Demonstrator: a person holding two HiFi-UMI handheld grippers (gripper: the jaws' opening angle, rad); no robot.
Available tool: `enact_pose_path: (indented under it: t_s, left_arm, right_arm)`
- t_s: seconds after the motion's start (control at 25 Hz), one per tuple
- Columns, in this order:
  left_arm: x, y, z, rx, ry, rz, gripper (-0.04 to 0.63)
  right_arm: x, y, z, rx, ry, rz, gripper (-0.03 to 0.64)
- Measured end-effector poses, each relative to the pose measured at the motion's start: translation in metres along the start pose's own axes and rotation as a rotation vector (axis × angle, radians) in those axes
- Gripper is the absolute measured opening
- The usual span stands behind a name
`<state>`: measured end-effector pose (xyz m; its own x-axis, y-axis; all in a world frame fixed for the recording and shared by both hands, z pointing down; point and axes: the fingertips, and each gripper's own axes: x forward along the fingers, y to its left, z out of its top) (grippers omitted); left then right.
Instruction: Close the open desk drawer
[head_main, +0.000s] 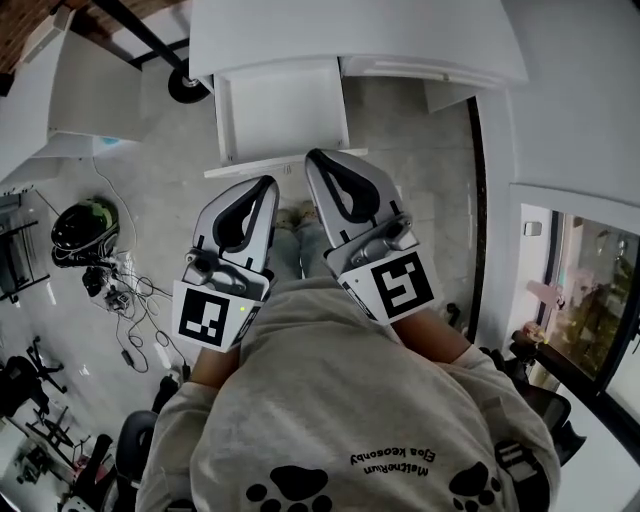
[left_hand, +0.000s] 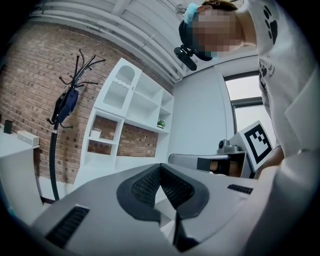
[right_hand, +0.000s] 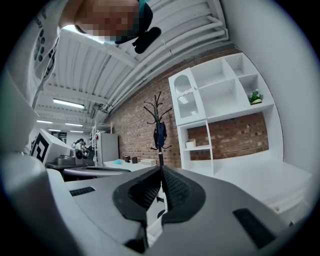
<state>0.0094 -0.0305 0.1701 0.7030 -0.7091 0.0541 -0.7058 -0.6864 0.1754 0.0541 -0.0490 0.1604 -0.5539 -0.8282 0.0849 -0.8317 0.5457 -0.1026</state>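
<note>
1. White open drawer (head_main: 283, 110) sits in the upper centre of the head view, pulled out from under the white desk top (head_main: 350, 35). Inside looks bare.
2. Drawer's front edge faces the person, running across just above frame centre.
3. Left gripper (head_main: 269, 183), grey with black pads, is centre-left in the head view. Its tip is just below the drawer's front edge, and contact is unclear.
4. Left gripper view: jaws together, pads meeting at the tip, nothing between them.
5. Right gripper (head_main: 314, 156), same build, is centre-right in the head view. Its tip overlaps the drawer's front edge; cannot tell if it touches.
6. Right gripper view: jaws together, nothing held.
7. The grippers lie side by side, close together, both pointing towards the drawer.
8. Person's grey sweatshirt with black paw prints (head_main: 330, 410) fills the lower head view.
9. Black and green helmet (head_main: 84, 226) lies on the floor at the left edge, with tangled black cables (head_main: 132, 300) just below it.
10. Black coat stand (left_hand: 64, 112) against a red brick wall shows left in the left gripper view, with a white open shelf unit (left_hand: 131, 117) to its right.
</note>
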Motion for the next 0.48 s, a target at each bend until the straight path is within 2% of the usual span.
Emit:
enact_pose_path:
  t_s: [0.08, 0.2, 0.48]
  left_arm:
    - [0.003, 0.007, -0.011, 0.011, 0.021, -0.014, 0.018]
    - [0.006, 0.016, -0.024, -0.015, 0.026, -0.021, 0.018]
    - [0.004, 0.03, -0.059, -0.036, 0.046, 0.004, 0.018]
  right_arm:
    - [0.008, -0.004, -0.01, -0.011, 0.013, -0.004, 0.032]
    - [0.015, -0.008, -0.028, -0.02, 0.036, -0.009, 0.032]
    - [0.025, -0.005, -0.068, -0.04, 0.071, 0.036, 0.032]
